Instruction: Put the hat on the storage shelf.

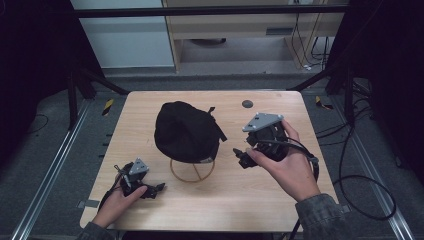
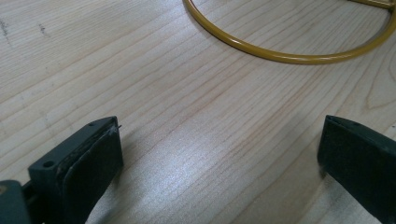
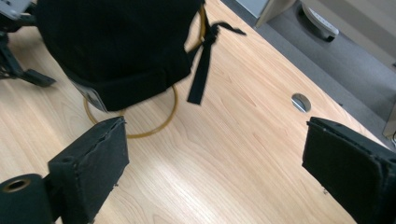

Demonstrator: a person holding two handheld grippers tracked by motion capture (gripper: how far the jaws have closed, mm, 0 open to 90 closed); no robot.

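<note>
Centred on the pale wooden table (image 1: 150,107), I see a black fabric cap (image 1: 186,131) sitting on a yellow wire ring stand (image 1: 192,172). My left gripper (image 1: 152,190) lies low, near the stand's front left, jaws apart. My right gripper (image 1: 241,156) hovers right of the cap, jaws wide, empty.

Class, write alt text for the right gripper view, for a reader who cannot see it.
A black cap sits on a yellow wire stand on a wooden table, its strap hanging down. The right gripper has its black jaws wide apart in front, holding nothing.
</note>
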